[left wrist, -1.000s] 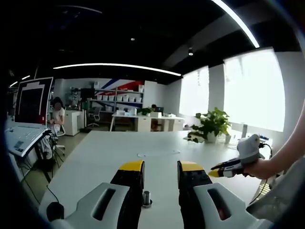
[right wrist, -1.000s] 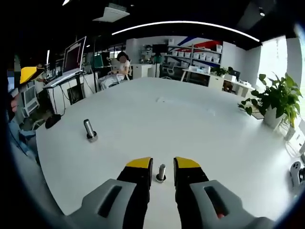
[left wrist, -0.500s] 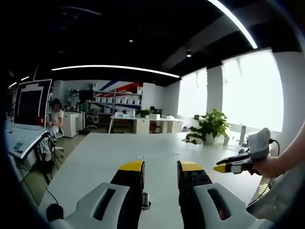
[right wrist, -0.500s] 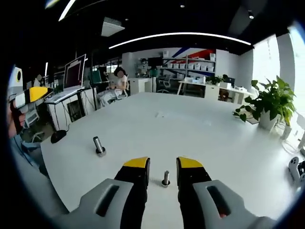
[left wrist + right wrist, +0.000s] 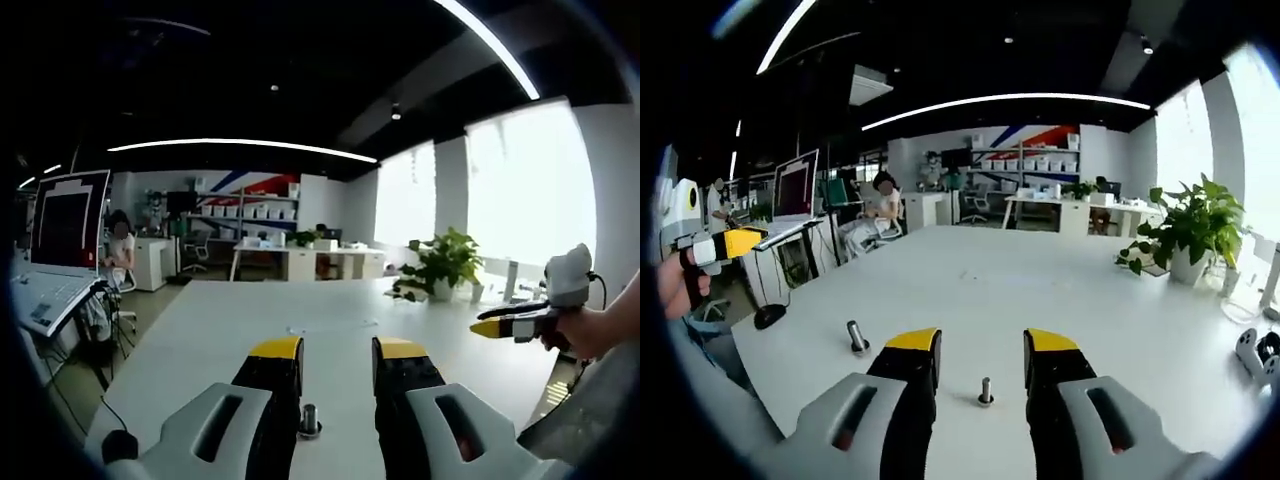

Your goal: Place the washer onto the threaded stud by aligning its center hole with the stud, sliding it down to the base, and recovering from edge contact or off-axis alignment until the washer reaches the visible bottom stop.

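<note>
— left gripper view first: what do we have between our own jaws?

— our left gripper (image 5: 337, 352), grey with yellow tips, stands released, jaws apart and holding nothing. just below and between the tips, on the large white table (image 5: 210, 320), we see a short grey threaded metal stud (image 5: 308, 420) upright on a round base. whether a washer sits on it we cannot tell.

— and off to the right of those jaws?

— our other tool comes in there, the right gripper (image 5: 489, 327), gripped by a hand (image 5: 575, 332) and raised well above the table, its yellow tip pointing left.

— now the right gripper view?

— the right gripper (image 5: 982, 344) is released too, jaws wide apart and empty. between them, a little beyond the tips, a small grey bolt-like stud (image 5: 985, 391) stands upright on the table (image 5: 1060, 290). to the left of the left jaw, near it, the thicker stud (image 5: 856, 337) stands on its base.

— anything further out?

— far left, the left gripper (image 5: 740, 243) is held up in a hand (image 5: 678, 285). ahead and to the right, a green potted plant (image 5: 1189, 235) sits at the table's edge.
</note>
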Demonstrator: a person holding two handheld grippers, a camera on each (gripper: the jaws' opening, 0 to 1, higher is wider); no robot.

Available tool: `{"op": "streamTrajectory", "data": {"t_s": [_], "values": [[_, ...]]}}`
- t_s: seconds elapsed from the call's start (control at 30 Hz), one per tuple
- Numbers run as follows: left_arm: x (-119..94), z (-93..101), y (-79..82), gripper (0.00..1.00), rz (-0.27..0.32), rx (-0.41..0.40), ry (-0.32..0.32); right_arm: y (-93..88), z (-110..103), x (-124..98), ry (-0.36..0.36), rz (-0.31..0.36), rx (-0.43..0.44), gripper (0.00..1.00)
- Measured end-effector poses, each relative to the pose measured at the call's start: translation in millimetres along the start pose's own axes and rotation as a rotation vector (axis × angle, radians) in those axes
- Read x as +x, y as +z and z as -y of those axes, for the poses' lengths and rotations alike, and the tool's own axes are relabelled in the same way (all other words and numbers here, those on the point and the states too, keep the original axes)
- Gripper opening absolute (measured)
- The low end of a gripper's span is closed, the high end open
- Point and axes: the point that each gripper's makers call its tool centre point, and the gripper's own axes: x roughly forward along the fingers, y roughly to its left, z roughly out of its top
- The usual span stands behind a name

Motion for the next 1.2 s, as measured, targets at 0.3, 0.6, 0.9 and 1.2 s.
{"op": "streamTrajectory", "data": {"t_s": [0.3, 0.6, 0.9, 1.2], "values": [[-1, -1.3, 0.3, 0.26, 0.000, 0.012, 0.003, 5.1, 16, -17, -0.044, 0.026, 0.039, 0.36], [0, -2.3, -3.5, 0.26, -0.010, 0.009, 0.013, 9.3, 26, -21, -0.063, 0.075, 0.078, 0.37], [-3, -3.4, -4.2, 0.26, -0.011, 0.047, 0.024, 12.7, 31, -24, -0.087, 0.111, 0.119, 0.39], [-3, -6.1, -5.7, 0.27, -0.015, 0.053, 0.047, 15.5, 50, -30, -0.150, 0.138, 0.114, 0.42]]}}
